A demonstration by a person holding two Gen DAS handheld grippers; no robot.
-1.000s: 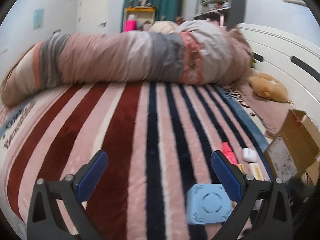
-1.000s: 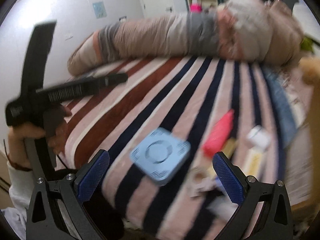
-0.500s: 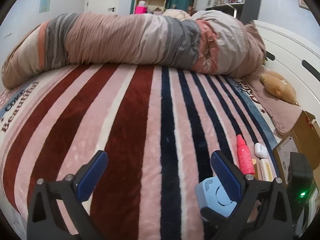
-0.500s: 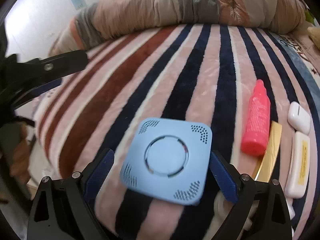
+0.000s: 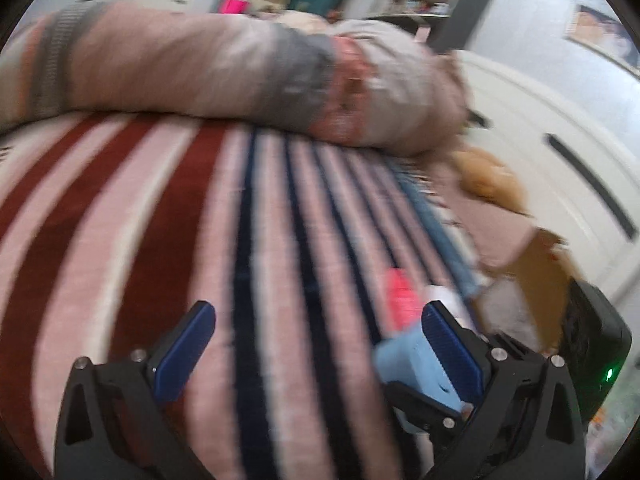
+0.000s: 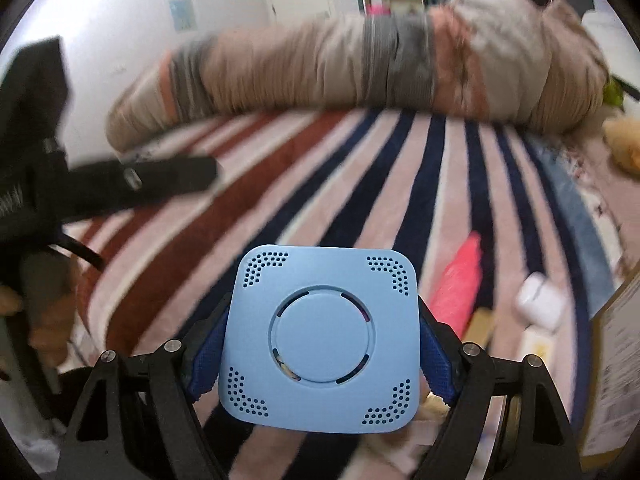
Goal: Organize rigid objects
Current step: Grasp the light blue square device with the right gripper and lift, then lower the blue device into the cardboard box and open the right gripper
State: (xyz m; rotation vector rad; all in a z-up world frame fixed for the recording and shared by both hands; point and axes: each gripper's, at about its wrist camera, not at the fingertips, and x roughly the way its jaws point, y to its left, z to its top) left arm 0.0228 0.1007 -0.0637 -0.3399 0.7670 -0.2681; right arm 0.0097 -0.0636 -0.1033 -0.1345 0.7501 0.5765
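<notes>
striped blanket (image 6: 360,184) below; right gripper (image 6: 320,354) clamps the blue box (image 6: 320,340) by its flat sides: stiff, smooth, probably light. left gripper (image 5: 318,346) open, empty.

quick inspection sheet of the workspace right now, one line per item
surface: striped blanket on a bed, bare in the middle.
job's things: light blue square device clamped at its sides; pink bottle, white earbud case and cream tube lie to its right.
clutter: cardboard box, plush toy.
grippers: right gripper shut on the device; left gripper open, empty.
cables: nothing seen.
surroundings: rolled duvet, white headboard; both views blurred.
</notes>
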